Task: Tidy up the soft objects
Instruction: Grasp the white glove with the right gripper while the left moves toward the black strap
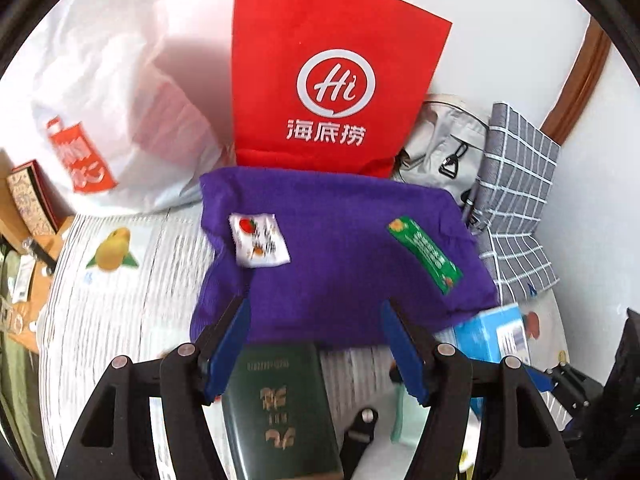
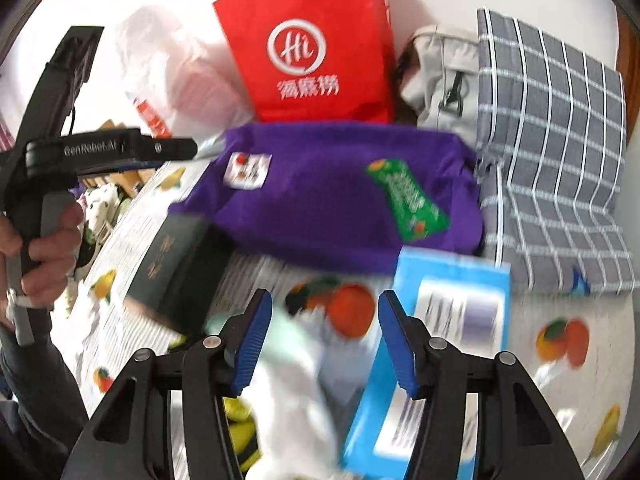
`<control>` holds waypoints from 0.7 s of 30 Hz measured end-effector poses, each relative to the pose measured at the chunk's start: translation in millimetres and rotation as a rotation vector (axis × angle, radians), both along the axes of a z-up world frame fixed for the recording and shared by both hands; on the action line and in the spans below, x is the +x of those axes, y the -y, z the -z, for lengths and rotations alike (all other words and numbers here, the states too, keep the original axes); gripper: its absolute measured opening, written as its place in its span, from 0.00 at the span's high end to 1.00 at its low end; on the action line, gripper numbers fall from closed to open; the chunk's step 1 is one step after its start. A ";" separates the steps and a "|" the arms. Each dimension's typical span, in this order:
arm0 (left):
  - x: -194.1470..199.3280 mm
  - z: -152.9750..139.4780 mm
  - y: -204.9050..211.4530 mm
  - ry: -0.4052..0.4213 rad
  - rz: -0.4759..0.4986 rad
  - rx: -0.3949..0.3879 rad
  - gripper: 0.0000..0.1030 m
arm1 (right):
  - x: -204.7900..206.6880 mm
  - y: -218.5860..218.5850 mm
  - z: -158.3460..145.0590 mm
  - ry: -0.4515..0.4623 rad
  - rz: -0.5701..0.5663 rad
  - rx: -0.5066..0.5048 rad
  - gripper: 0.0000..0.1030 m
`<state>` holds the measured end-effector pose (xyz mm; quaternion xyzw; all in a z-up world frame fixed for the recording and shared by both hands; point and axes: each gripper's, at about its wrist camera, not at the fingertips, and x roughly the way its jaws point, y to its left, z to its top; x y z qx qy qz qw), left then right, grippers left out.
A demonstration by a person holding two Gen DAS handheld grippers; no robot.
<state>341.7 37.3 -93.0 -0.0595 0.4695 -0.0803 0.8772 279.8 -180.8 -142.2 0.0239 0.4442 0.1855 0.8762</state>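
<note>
A folded purple cloth (image 1: 340, 264) (image 2: 320, 196) lies on the fruit-print tablecloth, with a white packet (image 1: 260, 240) (image 2: 246, 170) and a green packet (image 1: 426, 254) (image 2: 408, 200) on top of it. My left gripper (image 1: 315, 302) hovers open over the cloth's near edge. A dark green book (image 1: 280, 408) (image 2: 168, 268) lies under its jaws, clear of the right pad. My right gripper (image 2: 325, 296) is open above a blurred white soft piece (image 2: 296, 392) that neither pad presses. A yellow-and-black soft thing (image 2: 240, 424) shows beside it.
A red paper bag (image 1: 332, 92) (image 2: 308, 52) stands behind the cloth, a white plastic bag (image 1: 100, 92) to its left. A grey bag (image 1: 444, 148) and checked grey fabric (image 1: 516, 200) (image 2: 552, 152) are at the right. A blue box (image 1: 492, 332) (image 2: 432, 352) lies near. A hand (image 2: 44, 248) grips the left tool.
</note>
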 end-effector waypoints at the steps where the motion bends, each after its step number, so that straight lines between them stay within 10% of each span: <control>1: -5.8 1.4 -0.4 -0.002 0.001 -0.004 0.36 | -6.5 -0.9 2.0 -0.006 -0.006 0.001 0.46; 7: -51.5 9.7 -6.5 -0.010 0.010 -0.008 0.36 | -31.5 -9.4 21.3 -0.047 -0.042 -0.025 0.47; 11: -81.8 12.7 -17.4 -0.013 -0.007 -0.023 0.36 | -34.7 -13.6 36.5 -0.083 -0.054 -0.029 0.91; 21: -121.4 20.3 -30.1 -0.033 -0.047 -0.051 0.36 | -61.6 2.7 -6.0 0.028 0.000 0.113 0.91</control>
